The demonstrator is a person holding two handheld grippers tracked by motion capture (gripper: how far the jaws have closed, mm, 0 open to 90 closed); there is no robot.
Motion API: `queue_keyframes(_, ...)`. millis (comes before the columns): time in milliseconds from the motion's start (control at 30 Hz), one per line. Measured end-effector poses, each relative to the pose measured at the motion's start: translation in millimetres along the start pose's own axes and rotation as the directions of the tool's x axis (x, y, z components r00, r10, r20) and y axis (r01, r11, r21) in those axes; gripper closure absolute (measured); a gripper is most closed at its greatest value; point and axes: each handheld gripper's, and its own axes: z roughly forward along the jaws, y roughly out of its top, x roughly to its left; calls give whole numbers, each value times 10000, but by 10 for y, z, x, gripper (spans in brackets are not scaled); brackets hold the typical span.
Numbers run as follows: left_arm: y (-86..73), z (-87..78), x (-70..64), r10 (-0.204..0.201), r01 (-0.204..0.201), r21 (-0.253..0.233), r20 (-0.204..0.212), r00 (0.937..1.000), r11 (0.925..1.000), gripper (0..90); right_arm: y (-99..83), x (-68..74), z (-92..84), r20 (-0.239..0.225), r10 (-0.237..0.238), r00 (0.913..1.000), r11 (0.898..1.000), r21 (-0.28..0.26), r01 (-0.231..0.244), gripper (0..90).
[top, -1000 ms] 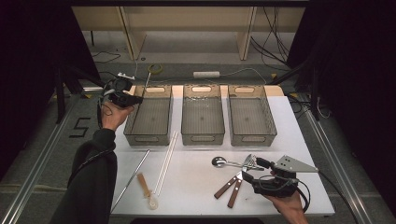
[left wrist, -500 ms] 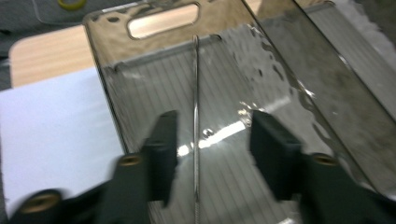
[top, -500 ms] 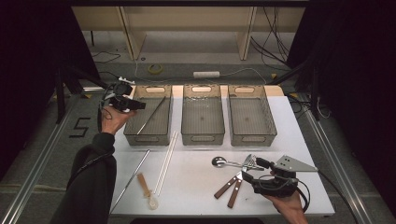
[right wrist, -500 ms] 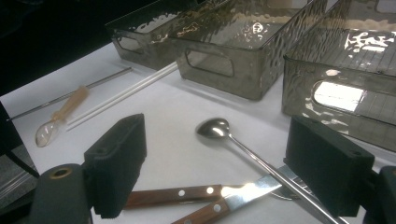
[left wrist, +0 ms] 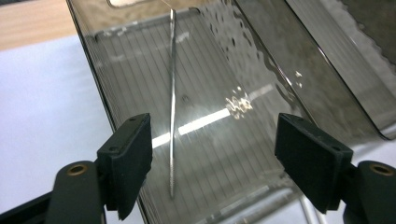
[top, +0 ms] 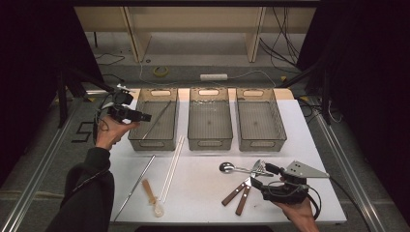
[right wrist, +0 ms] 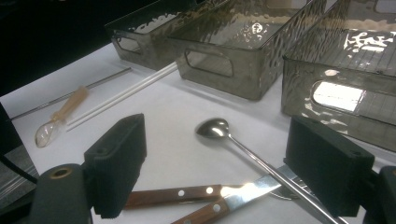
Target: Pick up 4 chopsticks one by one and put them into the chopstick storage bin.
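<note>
Three smoked-plastic bins stand in a row across the far half of the white table (top: 203, 193); the middle bin (top: 209, 121) serves as the landmark. In the left bin (top: 157, 123) beside it, a thin metal rod (left wrist: 173, 107) lies slanted along the ribbed floor. The left gripper (top: 145, 117) hangs at that bin's outer wall, its jaws spread wide with nothing between them. The right bin (top: 260, 121) stands on the middle bin's other side. In front of the middle bin lie two white sticks (top: 173, 166), a long metal rod (top: 135, 186) and a small clear spoon with a tan handle (top: 152, 197). In front and to its right, a metal spoon (right wrist: 219, 130) crosses two wooden-handled knives (right wrist: 196, 198). The right gripper (right wrist: 215, 172) hovers low over them, jaws apart and empty.
</note>
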Motion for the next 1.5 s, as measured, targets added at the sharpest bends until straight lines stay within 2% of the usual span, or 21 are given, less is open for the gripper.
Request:
queue_keyframes(200,-218,-166,-41,234,-230,267,-134,9996,9994,249,0,1,-1,9,-7,10000,10000,10,7,214)
queue_keyframes(300,-337,-222,-50,296,-293,367,-75,9995,9989,252,-1,3,-1,16,-30,10000,10000,35,30,214)
queue_keyframes(400,-408,-255,-56,370,-356,599,-228,9991,9976,249,3,13,4,-22,-47,10000,10000,35,47,214)
queue_keyframes(500,-495,-274,-70,351,-338,1023,-111,9993,9942,244,5,21,-1,-21,-75,10000,10000,28,75,214)
queue_keyframes(700,-668,-296,-165,445,-400,1654,-239,9987,9854,249,6,24,-4,-20,-100,9999,9999,34,100,214)
queue_keyframes(800,-777,-302,-231,567,-497,1975,-299,9979,9790,266,5,27,-6,-18,-88,10000,10000,39,88,214)
queue_keyframes(833,-823,-300,-252,606,-519,2170,-335,9976,9748,267,4,26,-6,-19,-85,10000,10000,43,85,214)
queue_keyframes(933,-926,-307,-275,561,-410,2371,-571,9968,9706,288,5,29,-3,-31,-123,9999,9999,59,123,214)
queue_keyframes(1100,-1079,-266,-298,546,-365,2898,-549,9970,9564,324,4,32,1,-54,-121,9999,9999,100,122,214)
queue_keyframes(1200,-1159,-213,-319,624,-413,3238,-552,9965,9452,358,7,32,-4,-33,-135,9999,9999,68,136,214)
queue_keyframes(1367,-1254,-145,-331,653,-444,3596,-461,9968,9321,419,9,39,-2,-49,-157,9999,9998,77,157,214)
queue_keyframes(1433,-1284,-121,-341,632,-426,3668,-442,9970,9293,439,9,37,-2,-44,-159,9999,9998,81,160,214)
queue_keyframes(1500,-1318,-84,-347,686,-486,3827,-387,9969,9226,460,9,33,-2,-42,-142,9999,9999,74,142,214)
